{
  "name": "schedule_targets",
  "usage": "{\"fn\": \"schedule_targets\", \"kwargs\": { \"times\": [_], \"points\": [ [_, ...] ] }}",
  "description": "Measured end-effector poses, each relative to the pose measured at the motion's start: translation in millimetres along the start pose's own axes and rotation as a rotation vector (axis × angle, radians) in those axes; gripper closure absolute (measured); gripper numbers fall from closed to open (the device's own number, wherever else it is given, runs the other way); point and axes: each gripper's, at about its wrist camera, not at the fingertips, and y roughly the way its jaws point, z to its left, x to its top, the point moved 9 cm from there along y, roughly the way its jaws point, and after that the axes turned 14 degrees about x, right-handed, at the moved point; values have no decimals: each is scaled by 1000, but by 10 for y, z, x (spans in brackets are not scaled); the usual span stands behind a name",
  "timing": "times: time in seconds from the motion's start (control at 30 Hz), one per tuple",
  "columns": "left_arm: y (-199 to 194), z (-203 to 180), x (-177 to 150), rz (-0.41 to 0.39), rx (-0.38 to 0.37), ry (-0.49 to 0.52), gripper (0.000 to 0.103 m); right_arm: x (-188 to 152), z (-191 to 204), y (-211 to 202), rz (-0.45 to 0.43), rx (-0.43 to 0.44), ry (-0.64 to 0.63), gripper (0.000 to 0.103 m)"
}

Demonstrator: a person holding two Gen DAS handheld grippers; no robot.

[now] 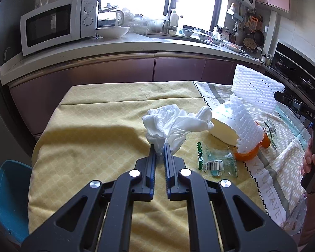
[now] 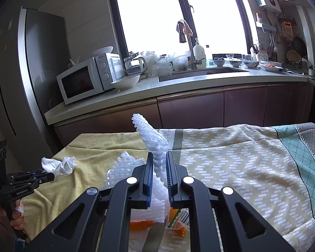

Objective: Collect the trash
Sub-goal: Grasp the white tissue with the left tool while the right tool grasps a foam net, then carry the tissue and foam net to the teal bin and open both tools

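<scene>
My left gripper (image 1: 160, 150) is shut on a crumpled white tissue (image 1: 174, 124), lifted a little off the yellow tablecloth (image 1: 90, 138). From the right wrist view that tissue (image 2: 59, 164) hangs at the left gripper's tip (image 2: 49, 176). My right gripper (image 2: 160, 160) is shut on a white foam fruit net (image 2: 150, 134), which stands up between its fingers. In the left wrist view the foam net (image 1: 256, 92) hangs at the right, above orange peel (image 1: 246, 154). A clear green-edged wrapper (image 1: 217, 162) lies flat on the cloth. A pale paper cup (image 1: 222, 129) lies on its side behind the tissue.
Another small wrapper (image 1: 271, 129) lies by the peel. A kitchen counter (image 1: 119, 48) with a microwave (image 1: 56, 24), a bowl (image 1: 112, 31) and a sink runs behind the table. A blue chair (image 1: 10, 197) stands at the left. A fridge (image 2: 31, 73) rises left in the right wrist view.
</scene>
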Motion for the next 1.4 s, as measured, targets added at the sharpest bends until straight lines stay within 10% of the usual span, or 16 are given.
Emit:
{"fn": "schedule_targets", "kwargs": {
  "times": [1.4],
  "points": [
    [-1112,1856,-749,-70,219,-213,95,-475,2254,569,182,504,-121,92]
  ]
}}
